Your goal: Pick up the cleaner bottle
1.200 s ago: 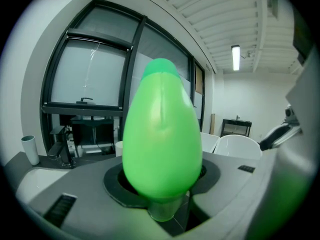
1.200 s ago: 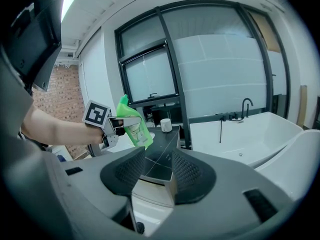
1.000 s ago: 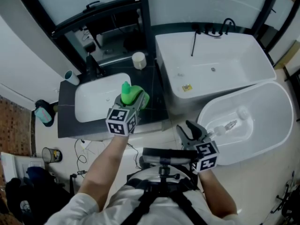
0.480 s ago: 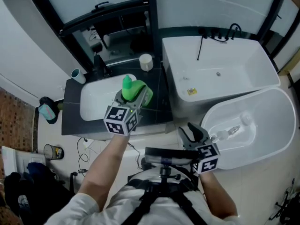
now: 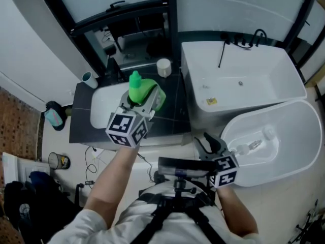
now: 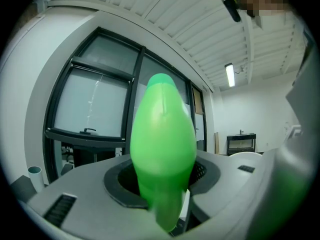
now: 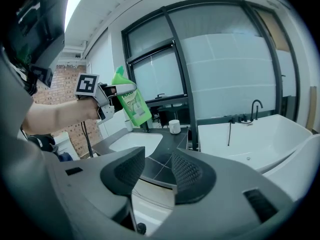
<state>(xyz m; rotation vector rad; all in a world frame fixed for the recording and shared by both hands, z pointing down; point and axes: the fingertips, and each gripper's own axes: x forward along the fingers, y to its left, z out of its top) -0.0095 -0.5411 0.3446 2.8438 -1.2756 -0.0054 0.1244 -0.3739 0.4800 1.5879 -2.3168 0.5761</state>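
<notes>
— So, where is the cleaner bottle [image 5: 144, 91] sitting at this moment?

— It is not sitting on anything. The left gripper [image 5: 143, 101] is holding it in the air, just left of centre in the head view, over the white sink basin [image 5: 101, 113] and the dark counter [image 5: 170, 113]. The bottle is bright green, and its cap is pointing toward the top of the frame.

— How are that gripper's fingers standing?

— They are clamping the bottle from both sides. In the left gripper view the green body is filling the middle of the frame, and the dark pads [image 6: 117, 181] are pressing against it low down.

— And the other gripper?

— The right gripper [image 5: 208, 142] is hovering at lower centre-right of the head view, beside the rim of an oval white tub [image 5: 299, 131]. Its fingers are standing a little apart, and nothing is lying between them.

— Is anything else showing?

— A rectangular white bathtub [image 5: 264, 75] with a black tap [image 5: 260, 33] is lying at upper right. A white cup [image 5: 163, 66] is standing on the counter near top centre. In the right gripper view the bottle is appearing at upper left, slightly tilted, cap uppermost, above the basin.
</notes>
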